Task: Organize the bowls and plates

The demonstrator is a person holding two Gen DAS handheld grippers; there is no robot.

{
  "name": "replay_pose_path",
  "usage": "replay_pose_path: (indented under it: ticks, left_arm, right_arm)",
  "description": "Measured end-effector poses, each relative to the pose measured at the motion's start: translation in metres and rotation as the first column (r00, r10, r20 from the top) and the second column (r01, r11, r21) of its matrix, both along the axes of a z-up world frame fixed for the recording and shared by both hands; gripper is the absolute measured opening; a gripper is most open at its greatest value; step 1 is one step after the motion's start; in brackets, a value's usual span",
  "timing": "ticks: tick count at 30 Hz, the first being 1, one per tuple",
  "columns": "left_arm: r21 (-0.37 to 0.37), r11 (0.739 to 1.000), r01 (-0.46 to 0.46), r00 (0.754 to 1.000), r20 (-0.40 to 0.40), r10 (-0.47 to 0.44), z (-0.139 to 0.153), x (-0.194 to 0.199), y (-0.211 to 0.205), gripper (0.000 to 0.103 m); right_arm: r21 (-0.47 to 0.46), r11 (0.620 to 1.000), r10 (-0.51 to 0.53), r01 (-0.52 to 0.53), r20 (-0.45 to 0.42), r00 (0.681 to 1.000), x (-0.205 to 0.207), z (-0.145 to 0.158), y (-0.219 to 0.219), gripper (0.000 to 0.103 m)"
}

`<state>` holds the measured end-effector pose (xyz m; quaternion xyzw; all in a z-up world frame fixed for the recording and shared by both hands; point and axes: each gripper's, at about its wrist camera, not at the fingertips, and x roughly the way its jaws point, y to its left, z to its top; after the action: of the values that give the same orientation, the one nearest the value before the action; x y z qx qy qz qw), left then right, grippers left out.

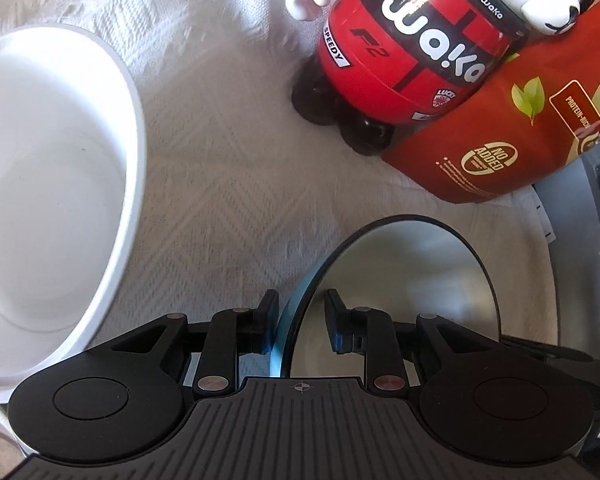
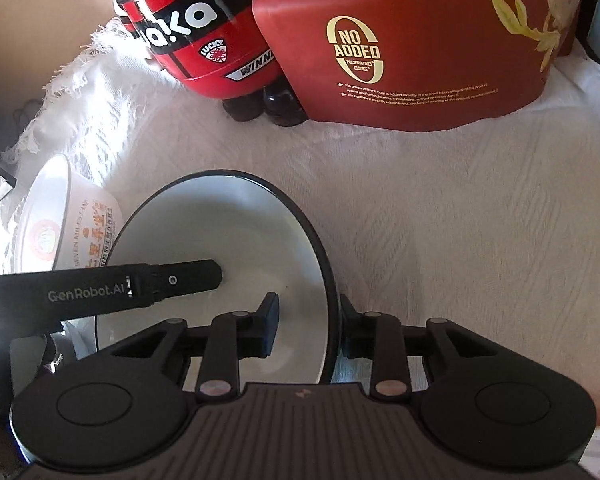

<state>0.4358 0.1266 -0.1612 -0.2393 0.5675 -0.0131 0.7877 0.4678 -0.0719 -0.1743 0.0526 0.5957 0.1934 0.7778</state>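
Near the tabletop's middle, your left tongs (image 1: 302, 322) and right tongs (image 2: 308, 322) both straddle the black-rimmed bowl's (image 2: 236, 224) rim, pads not clamped.

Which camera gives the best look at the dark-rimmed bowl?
The right wrist view. There the dark-rimmed bowl shows most of its white inside and black rim, with the left gripper reaching in from the side. The left wrist view shows the bowl nearer its edge, revealing a blue outer wall, but the lower part is hidden.
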Motion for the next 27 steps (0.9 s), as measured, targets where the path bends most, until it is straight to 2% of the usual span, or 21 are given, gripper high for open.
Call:
replay_pose_path:
  ticks: [3,6,13,18,22,27]
  left_arm:
    - [0.026,0.999,0.020,0.999,0.035,-0.021,0.013,-0.004,-0.003,0.028]
    - [0.014,1.000,0.011,0.998,0.064,-0.012,0.029,-0.009,-0.001,0.028]
    - [0.023,1.000,-0.005,0.991,0.136,0.002,0.083,-0.033,-0.001,0.031]
    - [0.046,0.998,0.034,0.984,0.171,-0.041,0.112,-0.065,-0.006,0.031]
    - [0.042,0.998,0.056,0.983,0.171,-0.063,0.119,-0.094,-0.011,0.032]
    - [0.012,0.997,0.074,0.989,0.130,-0.075,0.109,-0.132,-0.014,0.032]
  right_arm:
    - [-0.018,1.000,-0.011,0.011,0.007,1.000,-0.004,0.004,0.003,0.031]
    - [-0.002,1.000,-0.031,0.031,0.029,0.999,-0.009,0.017,0.000,0.031]
    - [0.056,0.997,-0.057,0.052,0.081,0.995,-0.027,0.062,-0.007,0.031]
    - [0.081,0.996,-0.041,0.032,0.119,0.992,-0.053,0.094,-0.007,0.031]
    - [0.085,0.996,-0.013,0.002,0.123,0.992,-0.080,0.109,-0.011,0.031]
    - [0.038,0.998,0.041,-0.046,0.125,0.991,-0.117,0.111,-0.008,0.031]
